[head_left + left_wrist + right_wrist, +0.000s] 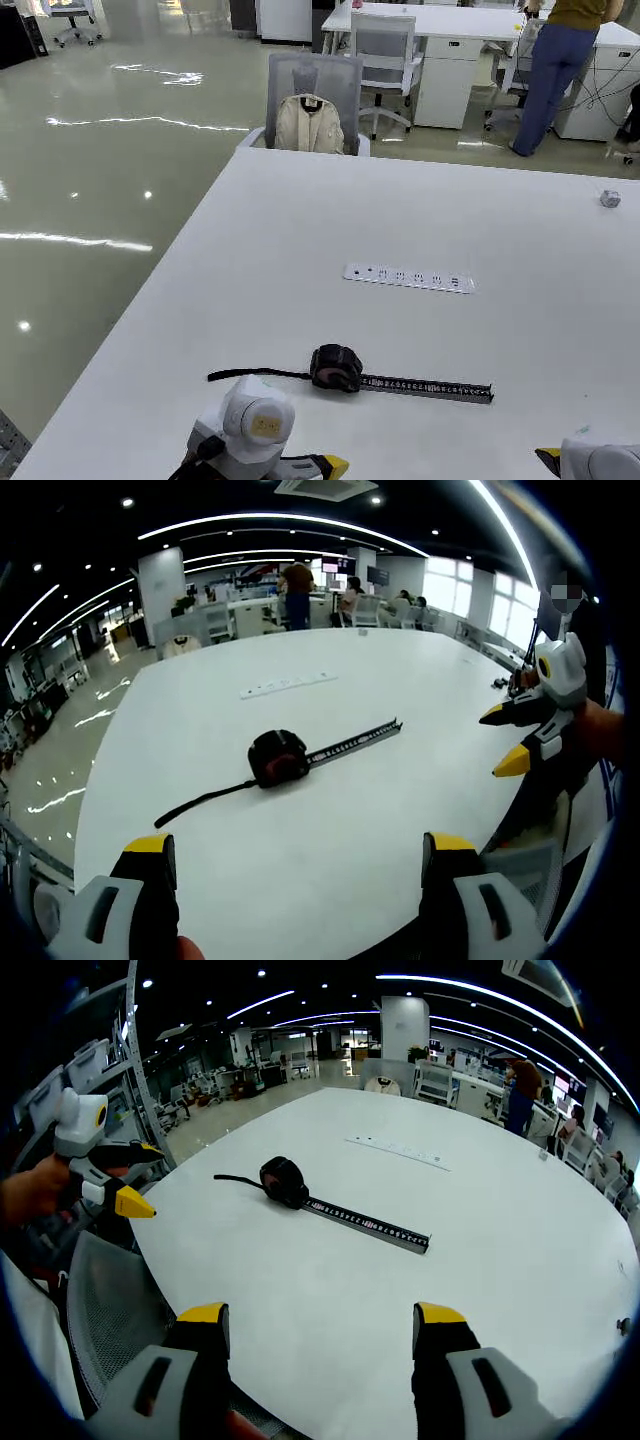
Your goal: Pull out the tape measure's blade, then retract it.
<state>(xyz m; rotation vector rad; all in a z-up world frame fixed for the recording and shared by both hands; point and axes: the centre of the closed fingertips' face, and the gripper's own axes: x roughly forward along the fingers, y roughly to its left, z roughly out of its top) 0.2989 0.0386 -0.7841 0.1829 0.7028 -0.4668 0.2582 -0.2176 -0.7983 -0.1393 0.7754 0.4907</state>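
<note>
Tape measure [336, 367] lies on table [300, 230], before power strip [409, 278].

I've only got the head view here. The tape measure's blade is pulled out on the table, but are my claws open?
Observer: The left claw is open and empty, aimed at the round black plastic tape measure.
Operator: And the right?
Observer: The right claw is open and empty too.
Operator: Anything close by my hands?
Observer: A grey mesh chair stands at the near edge of the white table, under the left claw in the right gripper view.
</note>
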